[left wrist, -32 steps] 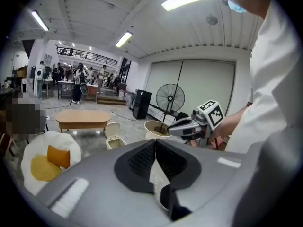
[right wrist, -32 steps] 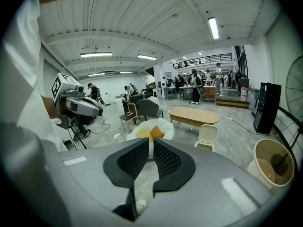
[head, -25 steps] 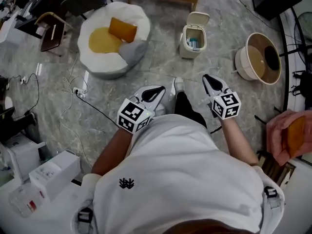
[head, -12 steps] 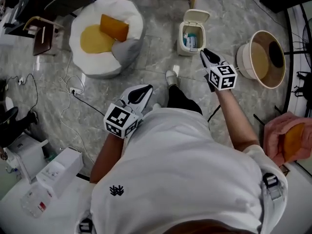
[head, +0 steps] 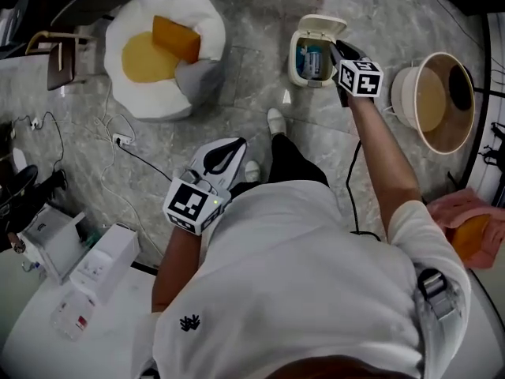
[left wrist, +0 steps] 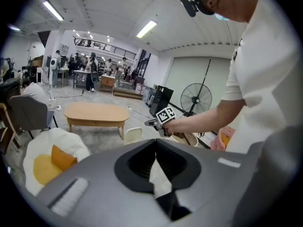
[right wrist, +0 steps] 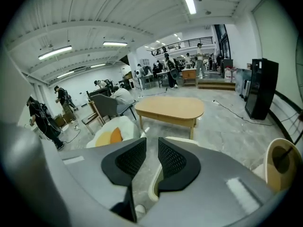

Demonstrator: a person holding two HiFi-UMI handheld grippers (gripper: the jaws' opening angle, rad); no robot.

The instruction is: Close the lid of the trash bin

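The small cream trash bin (head: 310,58) stands on the marble floor with its lid (head: 325,27) tipped up and back. Rubbish shows inside. My right gripper (head: 338,47) is stretched out over the bin's right rim, its tips just below the raised lid. Its jaws are open by a narrow gap with nothing between them. In the right gripper view (right wrist: 152,148) the lid's cream rim (right wrist: 154,183) shows through and behind the jaws. My left gripper (head: 235,144) hangs back beside my leg, shut and empty (left wrist: 155,142). The left gripper view shows the lid (left wrist: 132,135) and the right gripper (left wrist: 147,122).
A white beanbag (head: 189,77) with an orange cushion lies left of the bin. A round tan tub (head: 434,101) sits right of it. Cables (head: 118,140) trail over the floor at left. A low wooden table (right wrist: 170,109) stands beyond the bin. My shoe (head: 274,121) is near the bin.
My right gripper has moved forward from beside my body to the bin's raised lid. The left gripper has stayed low near my leg.
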